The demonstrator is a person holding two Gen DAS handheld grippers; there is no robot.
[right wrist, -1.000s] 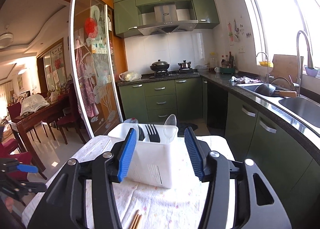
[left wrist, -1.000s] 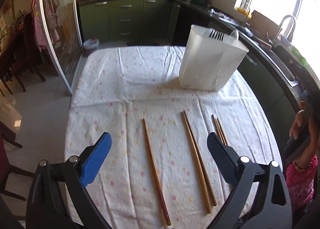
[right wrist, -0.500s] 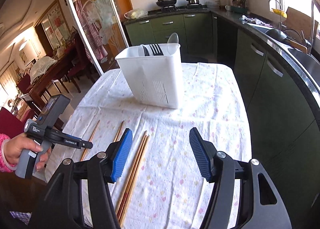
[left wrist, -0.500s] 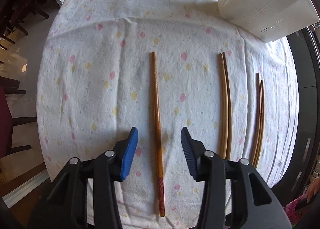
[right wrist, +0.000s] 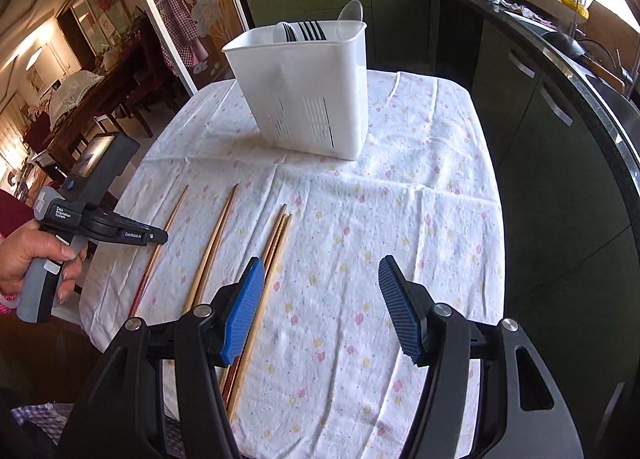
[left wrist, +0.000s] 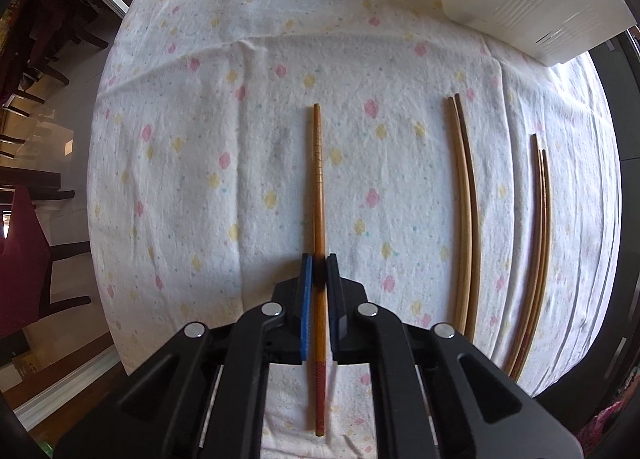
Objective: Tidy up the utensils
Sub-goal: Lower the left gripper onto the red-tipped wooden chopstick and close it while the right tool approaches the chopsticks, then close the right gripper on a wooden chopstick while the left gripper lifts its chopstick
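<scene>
Single reddish-brown chopstick (left wrist: 318,195) lies flat on the surface (left wrist: 240,119), which has a white floral cloth on it; chopstick sits left of the other sticks, red-patterned end toward the camera. Left claw (left wrist: 319,279) points straight down over it, jaws pinched tight on the chopstick's lower part, blue pad on one side, dark pad on the other. A two-stick pair of light-and-dark chopsticks (left wrist: 464,211) lies to its right, well apart, and another bundle of thin chopsticks (left wrist: 540,239) lies further right near the surface's edge. White plastic utensil holder (right wrist: 308,87) stands upright at the far side of the surface, vent slots low on its walls. Inside: black fork tines (right wrist: 308,31) sticking up at the back, a clear plastic spoon (right wrist: 351,19) leaning in the right corner, some white pieces at the left I cannot identify; inner dividers not visible. Right claw (right wrist: 322,307) hovers tilted down over the cloth, jaws apart, nothing between them; its left blue pad sits over the rightmost chopstick bundle in view, contact unclear. A person's hand (right wrist: 28,255) grips the left claw's handle at the left edge. Green kitchen cabinets (right wrist: 360,11) behind.
</scene>
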